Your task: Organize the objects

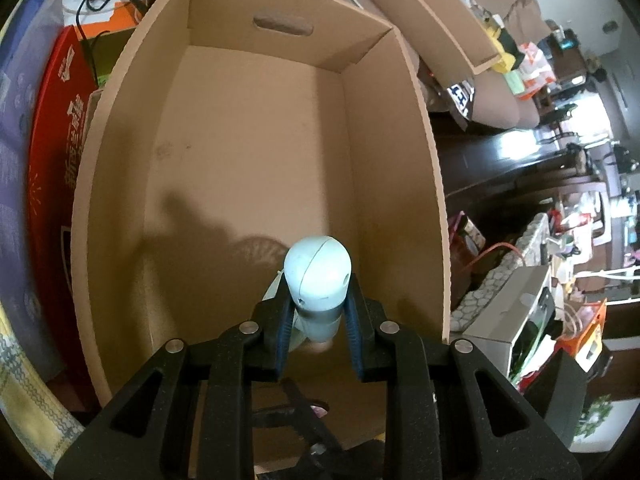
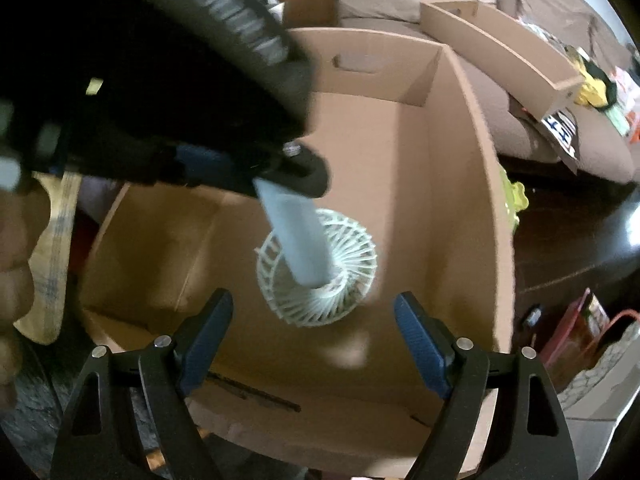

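Left wrist view: the left gripper (image 1: 318, 300) is clamped on a pale blue plastic handheld fan (image 1: 318, 276), its blue-padded fingers (image 1: 282, 320) pressing either side of the handle just behind the rounded butt end. That butt end projects forward beyond the fingertips, toward the camera's line of sight. The fan's long axis runs along the fingers and down into the large open brown cardboard box (image 1: 400, 152).

Right wrist view: the same fan (image 2: 304, 248) is seen from the side. Its handle slopes down from the left gripper (image 2: 288, 176) at upper left to the round white slatted grille (image 2: 344, 280), which faces downward and sits low over the box floor; whether it touches the floor cannot be told. The right gripper (image 2: 312, 320) has its fingers (image 2: 204, 340) spread wide with nothing between them. The grille lies just ahead of and between the fingertips, apart from both pads.

Surroundings: the box (image 2: 472, 208) has a handle slot cut in its far wall. To the left of the left fingers stands a red printed carton (image 1: 56, 128). Beyond the box lie a shallow cardboard lid (image 1: 432, 20) and a brown upholstered sofa (image 2: 520, 128). To the right are a dark glossy floor (image 1: 500, 160) and assorted household clutter.
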`<state>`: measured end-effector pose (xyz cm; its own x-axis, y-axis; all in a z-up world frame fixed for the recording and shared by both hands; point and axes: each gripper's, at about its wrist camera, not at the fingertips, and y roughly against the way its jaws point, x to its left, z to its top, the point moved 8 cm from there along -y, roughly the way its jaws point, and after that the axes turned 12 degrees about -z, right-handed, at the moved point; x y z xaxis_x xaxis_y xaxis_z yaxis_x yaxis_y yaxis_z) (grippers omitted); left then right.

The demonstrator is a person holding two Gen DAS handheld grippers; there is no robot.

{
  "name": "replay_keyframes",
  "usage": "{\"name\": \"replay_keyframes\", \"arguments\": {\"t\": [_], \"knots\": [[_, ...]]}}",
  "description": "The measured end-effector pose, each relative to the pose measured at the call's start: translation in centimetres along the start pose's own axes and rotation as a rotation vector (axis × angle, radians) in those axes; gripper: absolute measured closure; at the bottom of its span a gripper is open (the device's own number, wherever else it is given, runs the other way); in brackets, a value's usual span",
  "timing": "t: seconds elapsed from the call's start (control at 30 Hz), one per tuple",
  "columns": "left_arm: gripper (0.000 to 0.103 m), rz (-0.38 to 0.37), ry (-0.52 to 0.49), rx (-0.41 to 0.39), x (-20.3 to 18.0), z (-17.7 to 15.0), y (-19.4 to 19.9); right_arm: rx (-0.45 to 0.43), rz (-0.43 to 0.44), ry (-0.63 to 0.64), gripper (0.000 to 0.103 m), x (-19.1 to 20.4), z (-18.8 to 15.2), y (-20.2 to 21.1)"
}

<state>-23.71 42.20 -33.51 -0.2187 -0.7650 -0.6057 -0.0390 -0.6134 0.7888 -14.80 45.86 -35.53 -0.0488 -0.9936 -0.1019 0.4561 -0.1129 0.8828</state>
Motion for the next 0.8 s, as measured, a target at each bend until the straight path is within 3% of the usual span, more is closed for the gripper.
{"name": "replay_keyframes", "arguments": {"t": [0.2, 0.37, 0.47, 0.63, 0.8], "knots": [[0.081, 0.002, 0.019, -0.016, 0.3, 0.8, -0.2, 0.011, -0.013, -0.062, 0.019, -1.1, 1.2, 0.0], [0.081, 0.017, 0.035, -0.021, 0.8, 1.1, -0.1, 0.014, -0.035, -0.038, 0.019, -0.1, 0.9, -0.5], [0.071, 0.042, 0.042, -0.010, 1.2, 1.1, -0.1, 0.015, -0.040, -0.028, 0.019, -0.6, 0.6, -0.8], [0.066, 0.028, 0.058, -0.015, 1.3, 1.2, 0.0, 0.015, -0.043, -0.024, 0.019, -1.0, 0.6, -1.2], [0.053, 0.024, 0.039, -0.002, 0.7, 0.7, 0.5, 0.014, -0.048, -0.020, 0.019, -1.5, 1.0, -1.7]]}}
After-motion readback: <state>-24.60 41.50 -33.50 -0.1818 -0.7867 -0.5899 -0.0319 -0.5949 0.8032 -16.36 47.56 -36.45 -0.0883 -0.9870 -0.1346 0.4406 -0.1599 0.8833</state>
